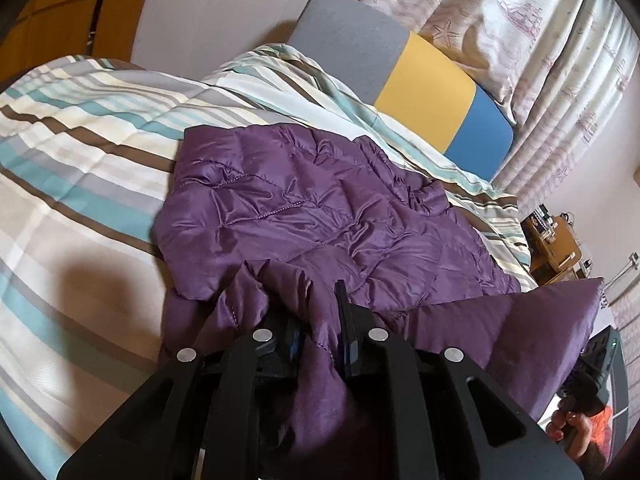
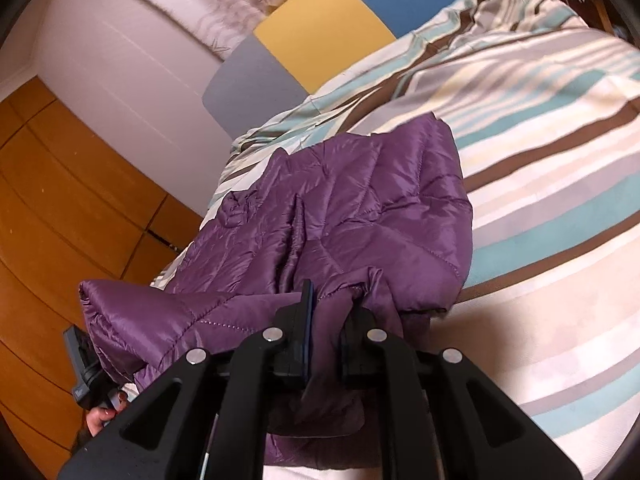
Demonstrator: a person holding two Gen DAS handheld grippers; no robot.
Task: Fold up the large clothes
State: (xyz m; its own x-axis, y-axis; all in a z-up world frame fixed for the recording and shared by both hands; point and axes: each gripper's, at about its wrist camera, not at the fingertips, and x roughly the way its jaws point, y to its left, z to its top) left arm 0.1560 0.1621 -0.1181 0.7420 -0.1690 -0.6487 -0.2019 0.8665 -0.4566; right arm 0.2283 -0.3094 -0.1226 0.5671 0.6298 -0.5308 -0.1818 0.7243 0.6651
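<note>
1. The left gripper (image 1: 318, 320) has its fingers pinched narrow on a bunched edge of the purple quilted jacket (image 1: 320, 208); fabric fills the gap between them.
2. The jacket lies spread across the striped bedcover (image 1: 80, 152), its near edge lifted between the two grippers; beyond it stands a grey, yellow and blue headboard (image 1: 424, 92), with patterned curtains (image 1: 520, 20) behind.
3. The right gripper (image 2: 332, 320) likewise grips a fold of the jacket (image 2: 360, 200), fingers nearly together; an orange wooden wardrobe (image 2: 60, 200) stands to the left in that view.
</note>
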